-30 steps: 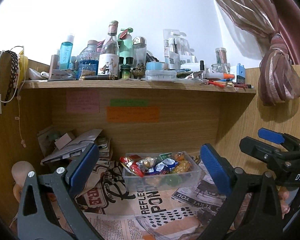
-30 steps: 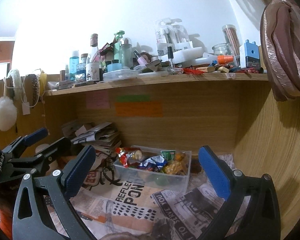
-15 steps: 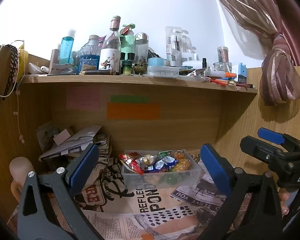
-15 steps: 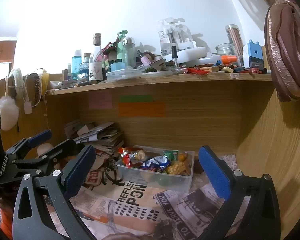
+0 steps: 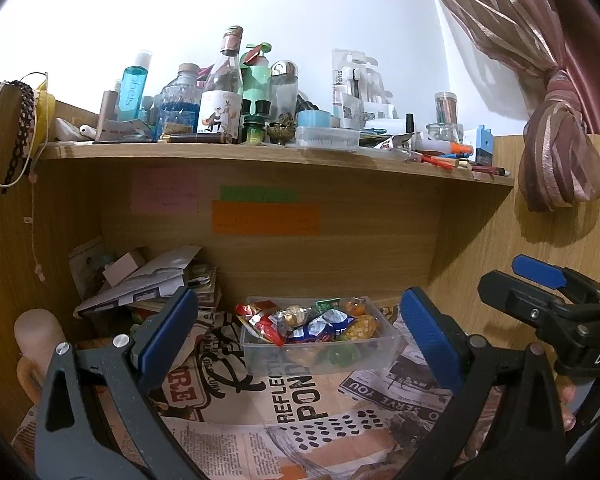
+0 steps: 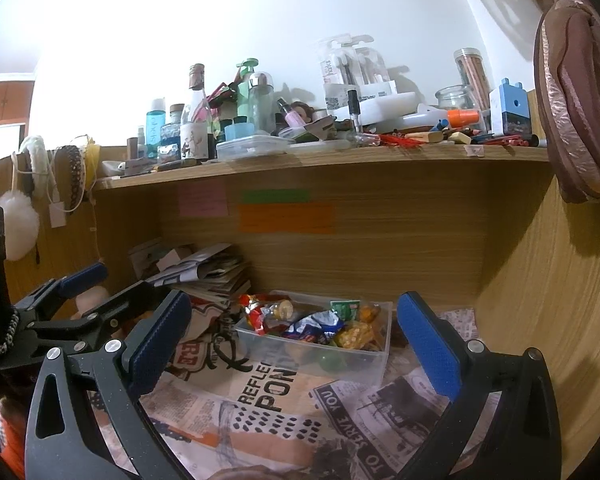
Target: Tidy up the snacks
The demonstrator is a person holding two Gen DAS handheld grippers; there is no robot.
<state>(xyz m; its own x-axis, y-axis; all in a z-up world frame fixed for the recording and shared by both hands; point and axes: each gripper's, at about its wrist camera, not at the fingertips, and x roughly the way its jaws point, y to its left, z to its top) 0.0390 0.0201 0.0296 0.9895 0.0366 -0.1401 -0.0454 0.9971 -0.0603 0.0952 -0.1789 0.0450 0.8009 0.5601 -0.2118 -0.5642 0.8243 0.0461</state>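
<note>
A clear plastic box (image 5: pixel 320 360) (image 6: pixel 316 350) holding several wrapped snacks (image 5: pixel 312 322) (image 6: pixel 320 322) sits on newspaper at the back of a wooden desk nook. My left gripper (image 5: pixel 300 332) is open and empty, its blue pads framing the box from a distance in front. My right gripper (image 6: pixel 292 336) is likewise open and empty, a bit short of the box. The right gripper's fingers (image 5: pixel 540 276) show at the right edge of the left wrist view; the left gripper's fingers (image 6: pixel 80 280) show at the left of the right wrist view.
Newspaper (image 5: pixel 300 400) covers the desk surface. A pile of papers and envelopes (image 5: pixel 148 276) lies in the back left corner. The shelf (image 5: pixel 260 152) above is crowded with bottles and jars. A tied curtain (image 5: pixel 556 160) hangs at right. Wooden walls close both sides.
Both views have shifted slightly, the box appearing a little lower and the shelf higher. Both grippers stay open and empty.
</note>
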